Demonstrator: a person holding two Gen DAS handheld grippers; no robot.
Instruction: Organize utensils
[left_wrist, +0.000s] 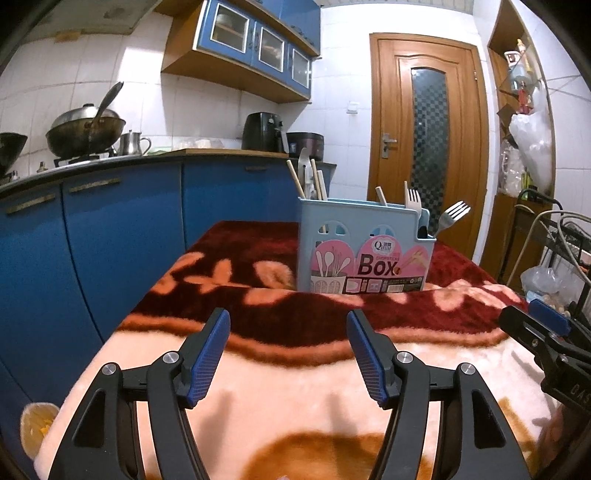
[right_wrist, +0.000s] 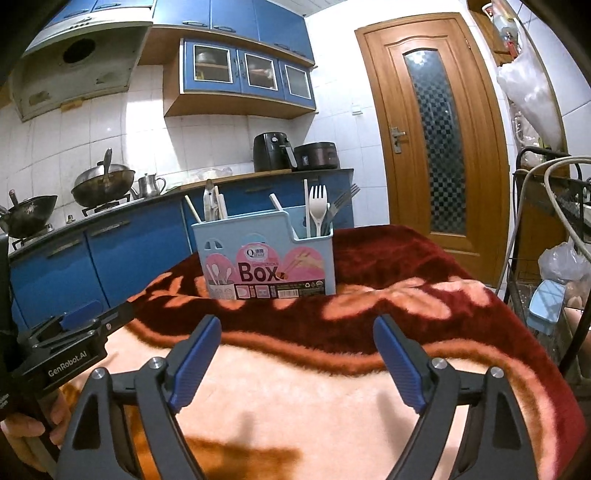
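Observation:
A light blue utensil box (left_wrist: 364, 245) (right_wrist: 266, 258) with a pink "Box" label stands at the far end of the blanket-covered table. Chopsticks (left_wrist: 297, 181) and a knife stick out of its left section; a white plastic fork (right_wrist: 317, 208) and a metal fork (left_wrist: 452, 216) stand in its right pocket. My left gripper (left_wrist: 288, 323) hovers open over the near part of the blanket, nothing between its blue pads. My right gripper (right_wrist: 297, 326) is open too and empty, at the same distance from the box. Each gripper shows at the edge of the other's view.
The table carries a plush red and peach blanket (left_wrist: 258, 314). Blue kitchen cabinets (left_wrist: 110, 236) with woks and a kettle on the counter run along the left. A wooden door (left_wrist: 424, 140) is behind the box, and a wire rack (right_wrist: 546, 258) with bags and cables stands right.

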